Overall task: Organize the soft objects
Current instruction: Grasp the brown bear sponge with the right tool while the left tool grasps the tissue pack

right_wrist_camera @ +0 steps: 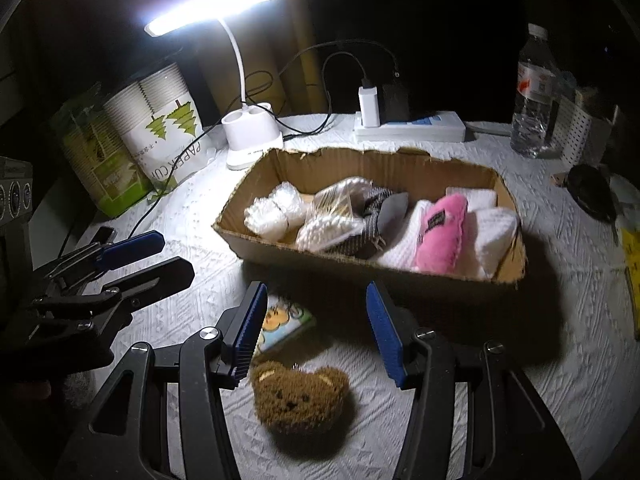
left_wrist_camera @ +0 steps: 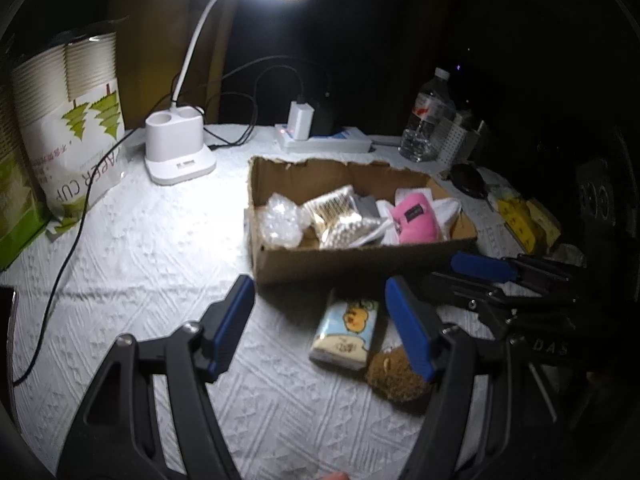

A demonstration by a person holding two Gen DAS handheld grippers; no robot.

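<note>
A cardboard box (right_wrist_camera: 360, 264) on the white cloth holds several soft things: a pink plush (right_wrist_camera: 440, 232), white towels (right_wrist_camera: 492, 232), bubble wrap (right_wrist_camera: 276, 210) and a grey cloth (right_wrist_camera: 380, 208). In front of it lie a cartoon tissue pack (left_wrist_camera: 346, 334) and a brown bear plush (right_wrist_camera: 302, 398). My right gripper (right_wrist_camera: 316, 320) is open and empty, above the bear, with the tissue pack (right_wrist_camera: 284, 322) by its left finger. My left gripper (left_wrist_camera: 320, 312) is open and empty, left of the tissue pack; the bear (left_wrist_camera: 394, 376) shows under its right finger. The box (left_wrist_camera: 360, 260) lies just beyond it.
A lit desk lamp (left_wrist_camera: 180, 152) stands behind the box, with a power strip and charger (right_wrist_camera: 408, 128), cables, a paper-cup bag (left_wrist_camera: 76, 136) at left, a water bottle (right_wrist_camera: 534, 92) at right, and yellow packs (left_wrist_camera: 524, 220) on the far right.
</note>
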